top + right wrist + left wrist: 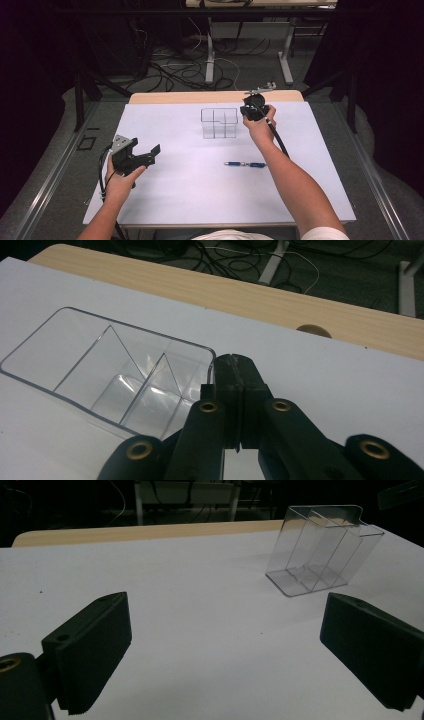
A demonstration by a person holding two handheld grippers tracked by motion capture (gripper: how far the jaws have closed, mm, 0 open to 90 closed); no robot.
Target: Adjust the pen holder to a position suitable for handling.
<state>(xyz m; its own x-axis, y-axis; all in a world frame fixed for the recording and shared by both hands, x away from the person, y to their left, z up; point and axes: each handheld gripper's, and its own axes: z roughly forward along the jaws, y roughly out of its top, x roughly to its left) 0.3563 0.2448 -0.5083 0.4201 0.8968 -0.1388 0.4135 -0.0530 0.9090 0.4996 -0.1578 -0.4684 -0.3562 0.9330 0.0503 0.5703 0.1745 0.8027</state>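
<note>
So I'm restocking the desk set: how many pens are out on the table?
1. A single blue pen lies flat on the white table, nearer the person than the clear organizer, whose compartments look empty. None seems hidden, though the right forearm covers some table.

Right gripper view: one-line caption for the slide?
Shut right gripper beside the clear divided organizer on the white table.

Left tongs (150,152) agape — right tongs (239,371) closed, empty.
</note>
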